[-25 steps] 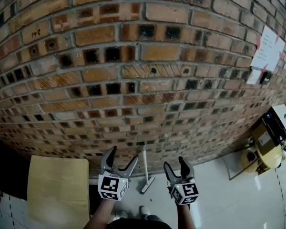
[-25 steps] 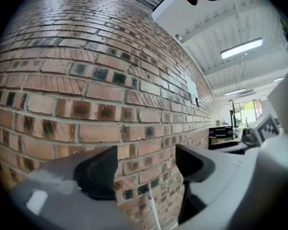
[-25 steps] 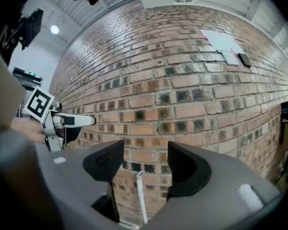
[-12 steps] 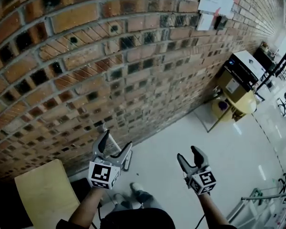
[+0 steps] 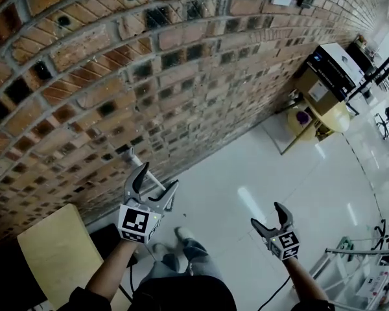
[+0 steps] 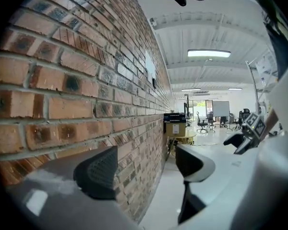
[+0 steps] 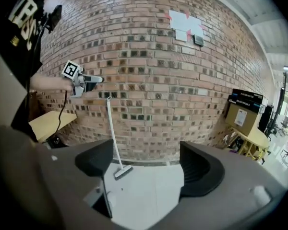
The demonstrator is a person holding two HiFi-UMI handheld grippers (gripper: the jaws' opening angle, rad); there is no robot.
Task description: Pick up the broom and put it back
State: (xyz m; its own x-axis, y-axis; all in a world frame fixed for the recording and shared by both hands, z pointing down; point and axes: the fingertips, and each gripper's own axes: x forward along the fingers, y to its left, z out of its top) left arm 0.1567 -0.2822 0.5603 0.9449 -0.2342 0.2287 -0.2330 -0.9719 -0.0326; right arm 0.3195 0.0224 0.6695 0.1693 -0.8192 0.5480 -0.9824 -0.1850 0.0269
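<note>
Against the brick wall (image 7: 182, 80) the broom (image 7: 114, 138) leans nearly upright, left of centre, nearest our left gripper (image 5: 157, 179), fingers apart. The right gripper (image 5: 270, 217) has empty fingers that have just been opening.

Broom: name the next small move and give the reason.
Probably ease the left gripper forward until its open jaws straddle the handle of the broom, then close. The broom leans against the brick wall, head on the floor, and the left gripper is empty, jaws apart, close beside the handle in the head view.
</note>
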